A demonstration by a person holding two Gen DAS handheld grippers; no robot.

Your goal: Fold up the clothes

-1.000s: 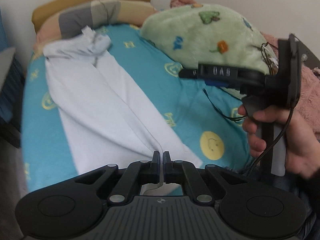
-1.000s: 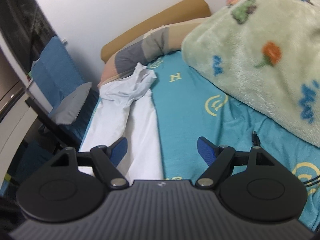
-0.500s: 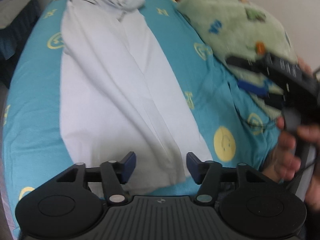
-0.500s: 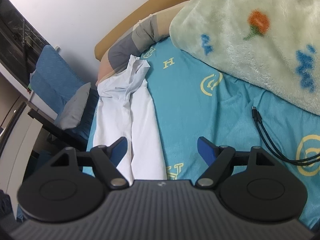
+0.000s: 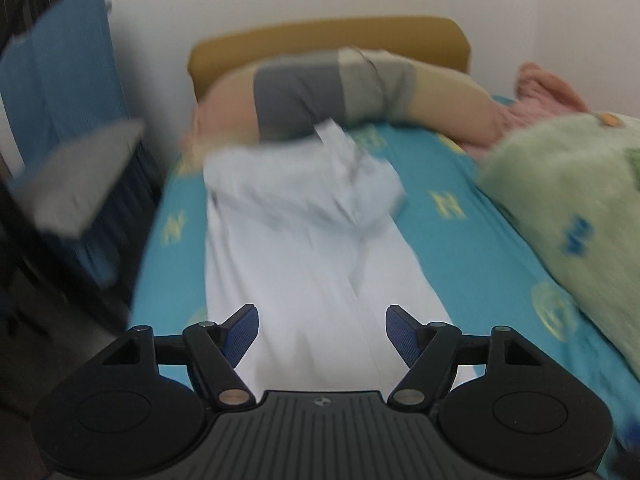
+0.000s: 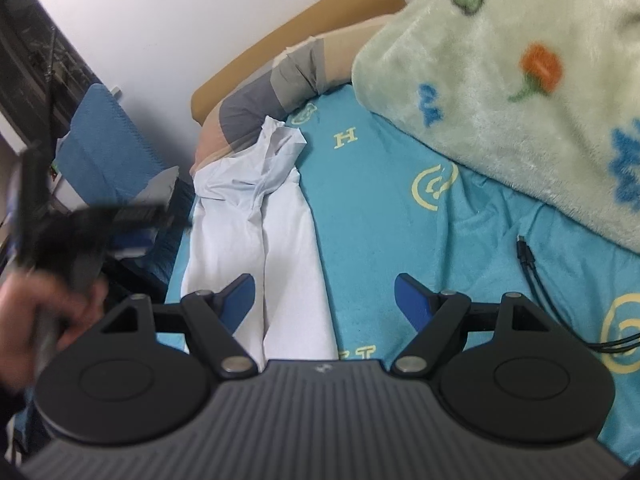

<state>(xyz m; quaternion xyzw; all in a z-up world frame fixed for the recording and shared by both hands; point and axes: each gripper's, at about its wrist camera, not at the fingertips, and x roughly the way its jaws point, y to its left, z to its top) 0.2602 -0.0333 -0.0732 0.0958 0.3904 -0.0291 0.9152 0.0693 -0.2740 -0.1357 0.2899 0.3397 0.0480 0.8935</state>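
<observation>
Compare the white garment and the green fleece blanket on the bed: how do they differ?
The white garment is plain and thin, laid out long and flat with its far end crumpled; the green fleece blanket is fluffy, printed with flowers, and heaped in a mound. Both rest on the turquoise sheet.

White garment (image 5: 304, 264) lies flat lengthwise on turquoise sheet (image 6: 380, 200), far end bunched by pillow.

The left tongs (image 5: 321, 334) point forward and downward, their jaws opening with a wide gap and nothing pinched between the blue pads (image 5: 240, 332). The right tongs (image 6: 325, 302) also tilt downward, jaws spread wide and empty. In the right wrist view, a blurred hand (image 6: 38, 320) grips the left tongs' handle at the left edge.
</observation>
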